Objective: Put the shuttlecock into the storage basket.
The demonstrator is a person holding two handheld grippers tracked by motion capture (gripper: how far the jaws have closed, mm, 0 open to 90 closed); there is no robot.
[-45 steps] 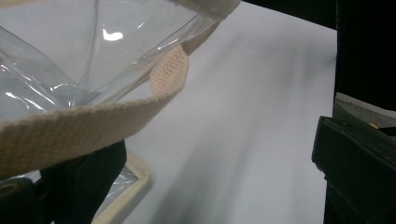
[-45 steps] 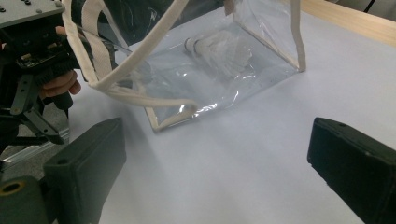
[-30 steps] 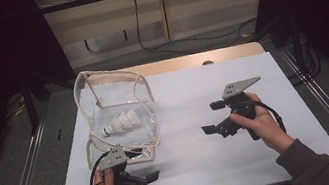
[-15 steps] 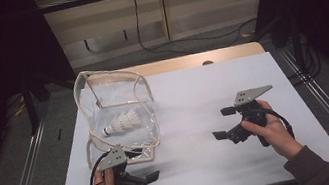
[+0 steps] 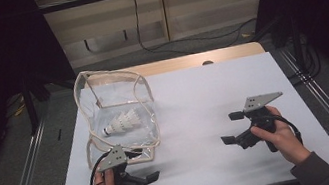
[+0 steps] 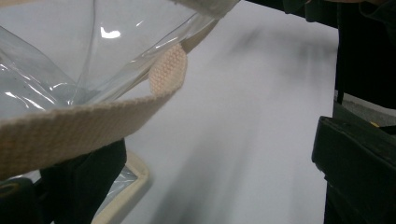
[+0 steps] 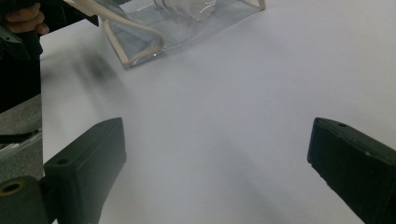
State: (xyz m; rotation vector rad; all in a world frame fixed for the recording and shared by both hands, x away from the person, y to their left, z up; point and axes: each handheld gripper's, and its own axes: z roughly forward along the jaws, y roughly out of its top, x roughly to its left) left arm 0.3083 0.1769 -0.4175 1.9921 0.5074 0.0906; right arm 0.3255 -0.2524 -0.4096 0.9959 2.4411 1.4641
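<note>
A clear plastic bag [image 5: 143, 90] with cream webbing trim stands open at the left of the white sheet [image 5: 203, 96]. A white shuttlecock [image 5: 121, 123] lies inside it. My left gripper [image 5: 144, 166] sits just in front of the bag's near corner, open. In the left gripper view the cream strap [image 6: 70, 130] with its velcro tab [image 6: 168, 74] crosses in front of one jaw, and the left gripper [image 6: 210, 186] holds nothing. My right gripper [image 5: 231, 128] is open over bare sheet at the right, well apart from the bag [image 7: 140, 42]. Nothing is between the right gripper [image 7: 215, 172] jaws.
The white sheet covers a wooden table whose far edge [image 5: 197, 60] shows at the back. Metal rails [image 5: 327, 106] run along both sides. A black cable [image 5: 142, 30] lies on the floor behind. The other hand [image 7: 23, 18] shows at the right gripper view's top left.
My right gripper has drawn back to the right and nearer to the person, away from the bag. The left gripper, bag and shuttlecock have stayed put.
</note>
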